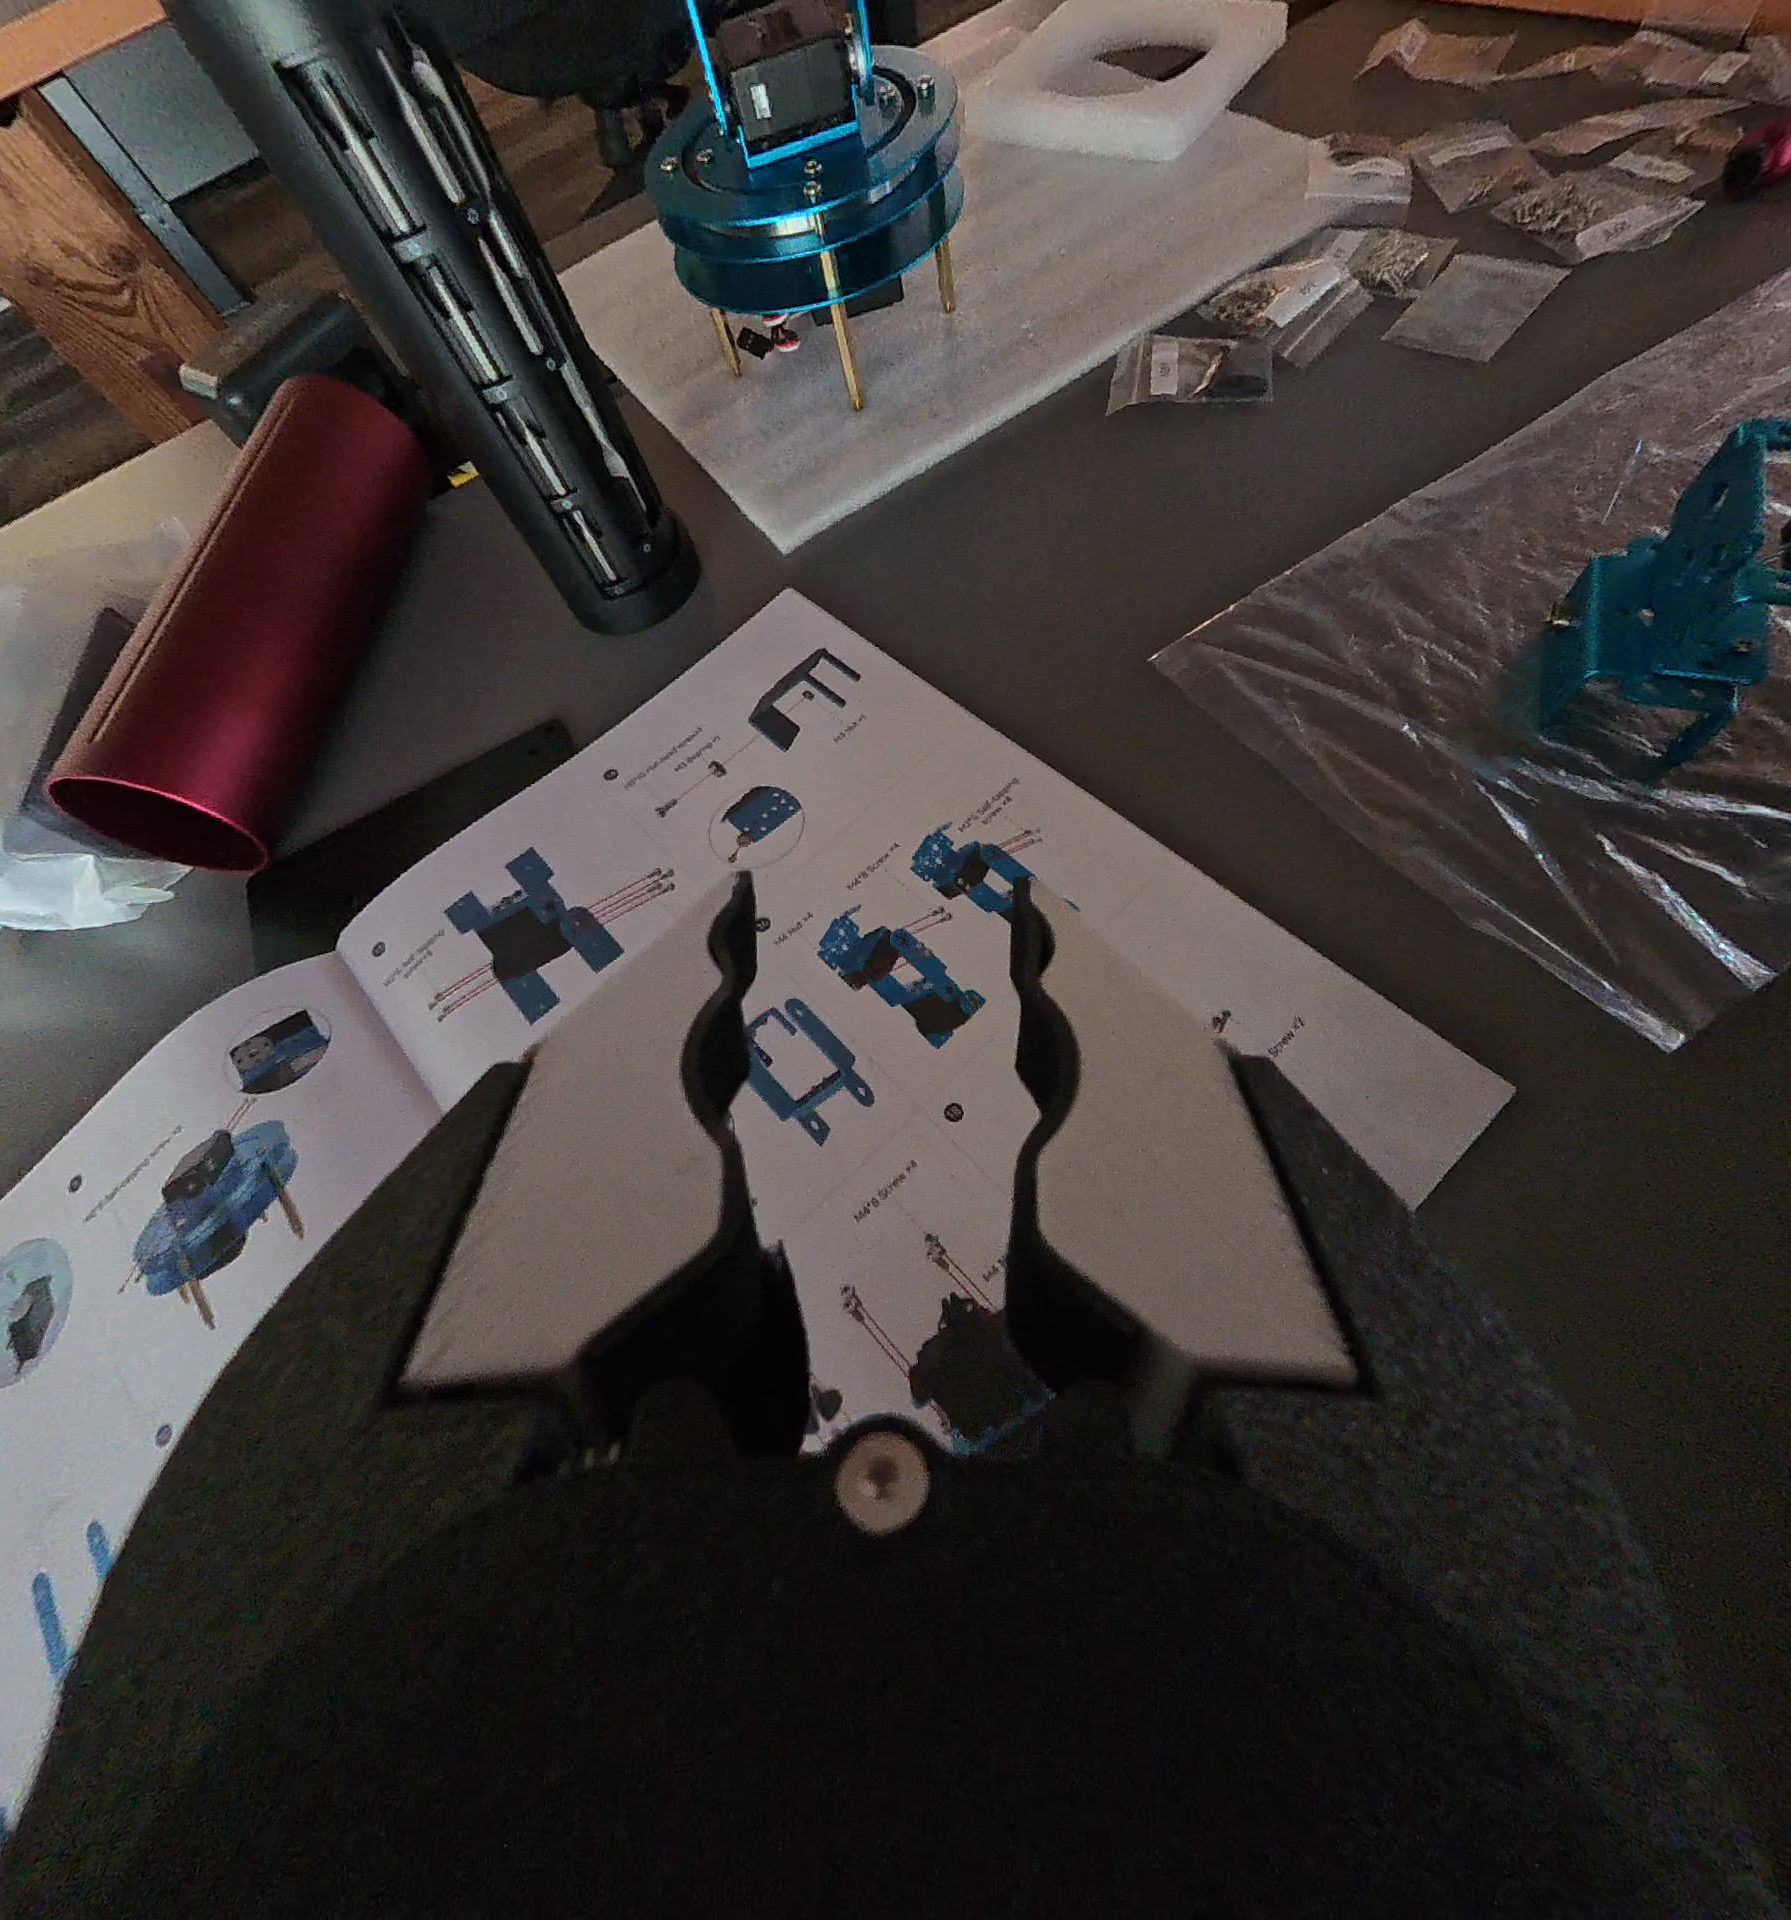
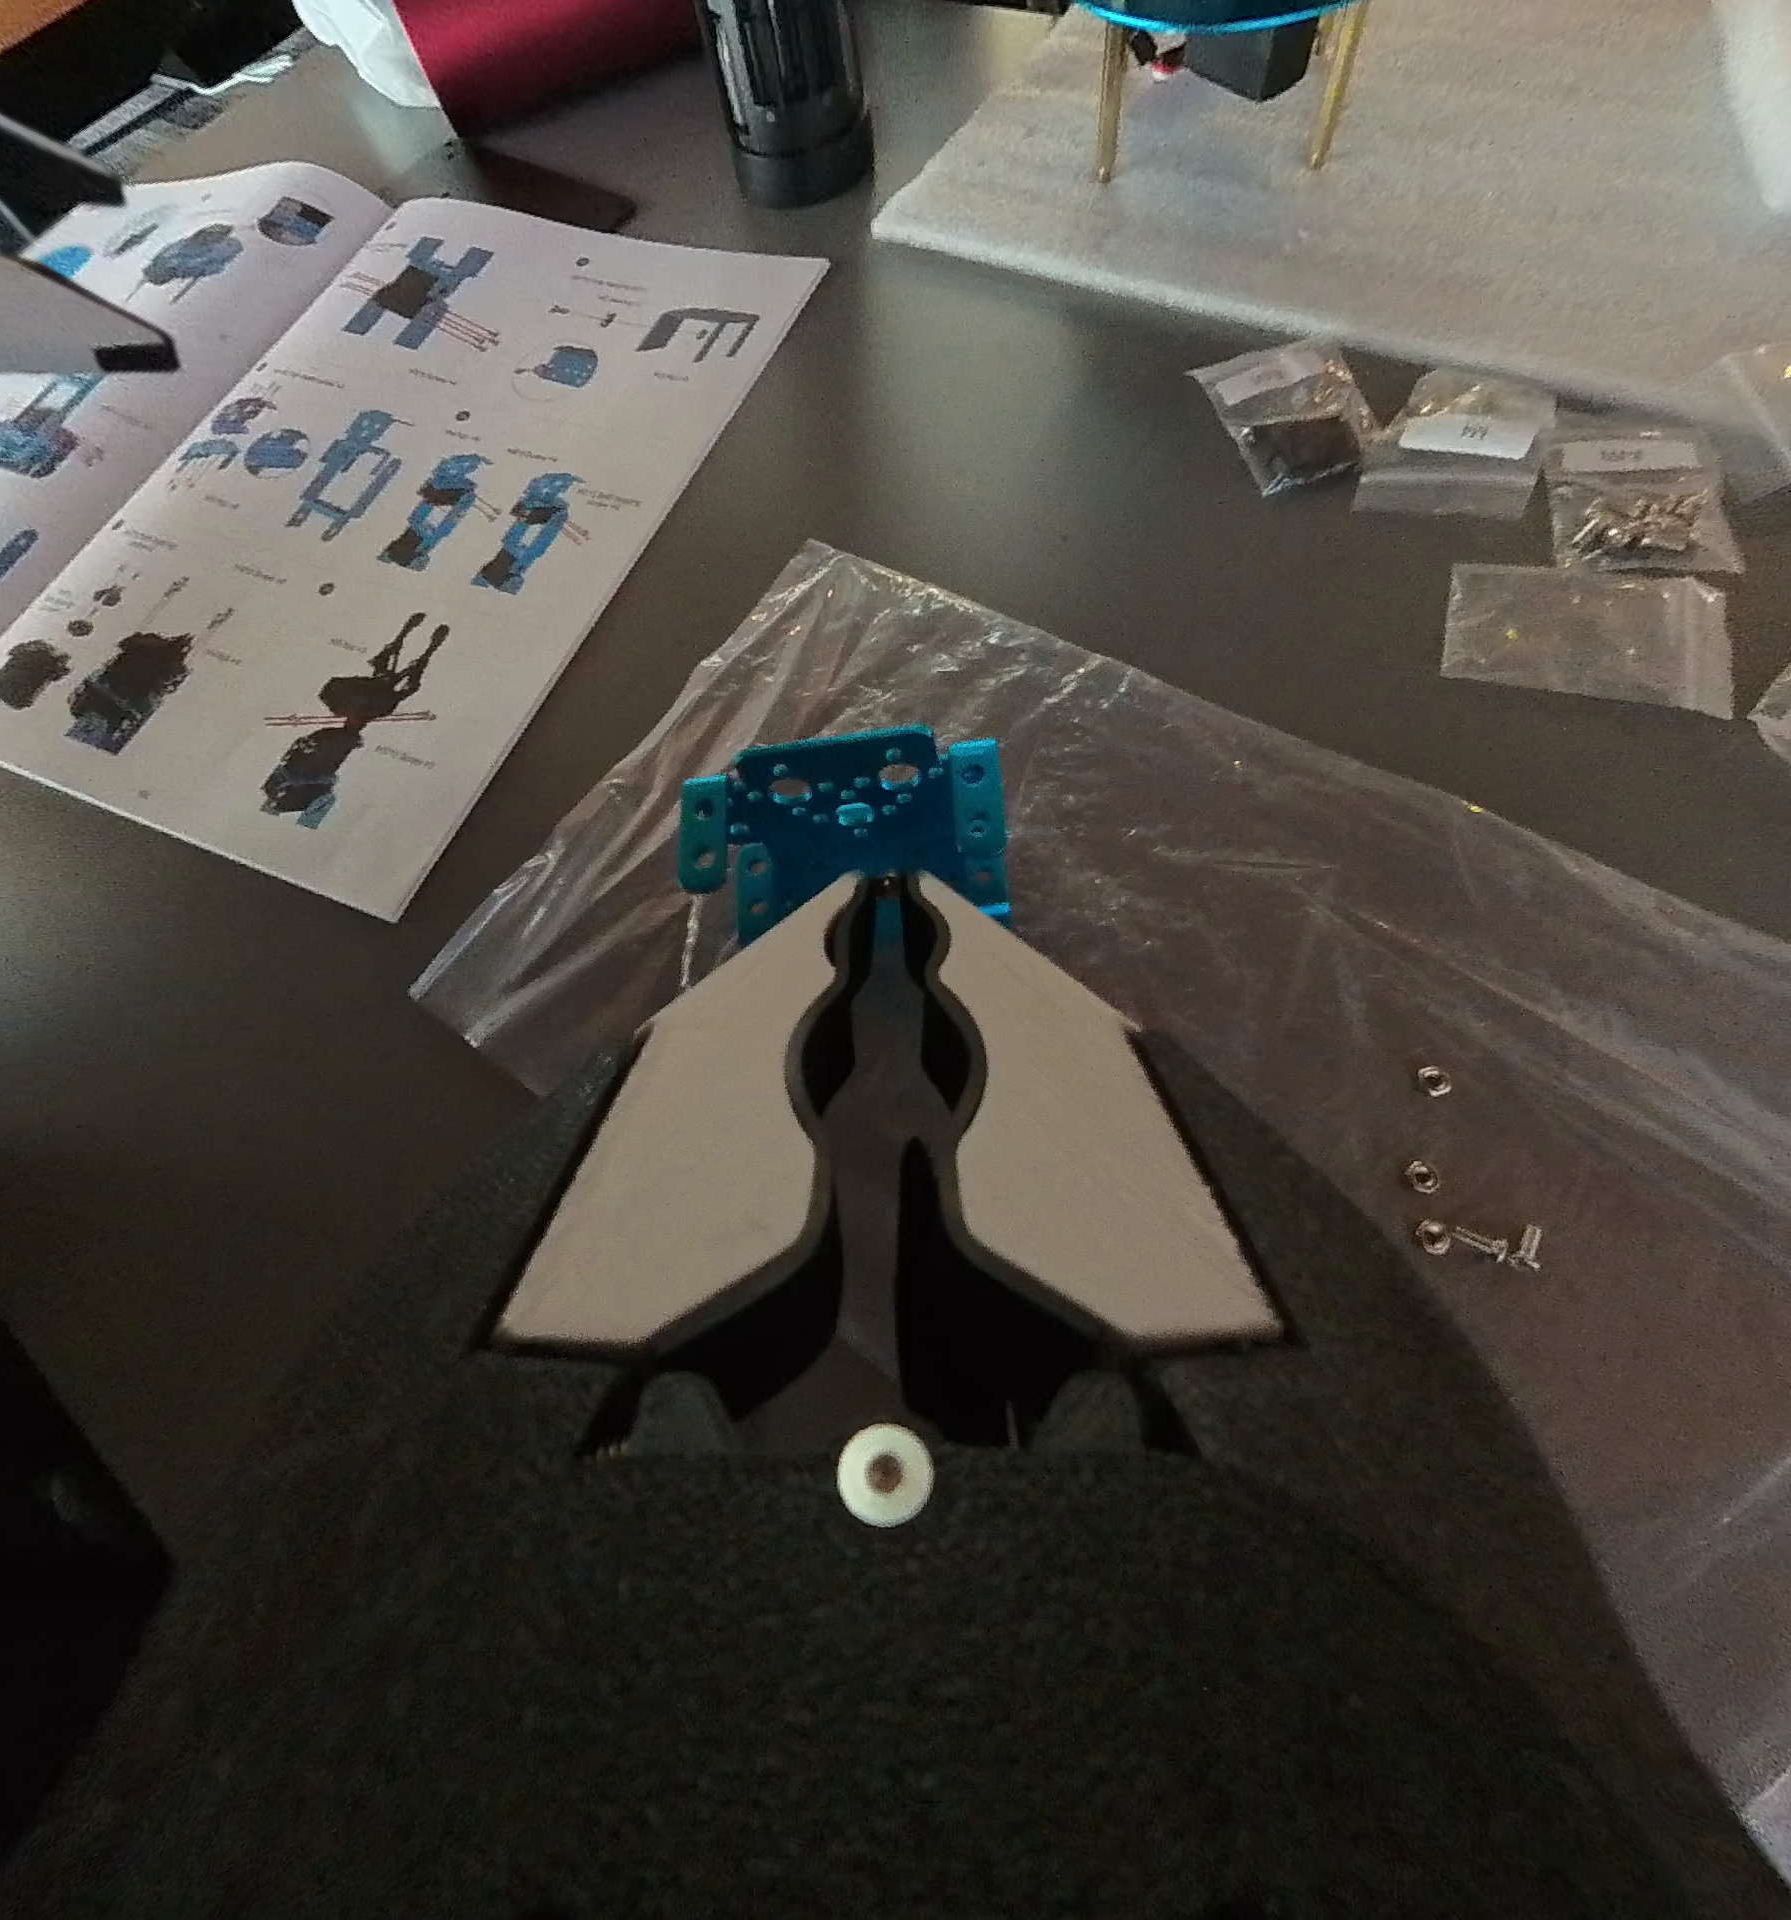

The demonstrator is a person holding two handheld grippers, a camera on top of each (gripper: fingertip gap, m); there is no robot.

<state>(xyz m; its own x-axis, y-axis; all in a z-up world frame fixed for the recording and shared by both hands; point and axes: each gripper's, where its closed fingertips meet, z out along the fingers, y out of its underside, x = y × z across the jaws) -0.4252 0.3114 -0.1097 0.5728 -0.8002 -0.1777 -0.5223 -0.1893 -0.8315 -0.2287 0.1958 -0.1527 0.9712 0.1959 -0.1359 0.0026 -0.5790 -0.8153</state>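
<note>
Blue bracket assy [image 2: 841,821]: stiff, light metal, clamped at its edge in my R gripper [image 2: 883,883] over plastic sheet [image 2: 1286,883]; L gripper [image 1: 875,904] spread wide, empty, above manual [image 1: 1130,935].

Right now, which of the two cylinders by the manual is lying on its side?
The red tube, left of the open manual, lies on its side with its open end showing. The black cylinder beside it stands on its base.
</note>
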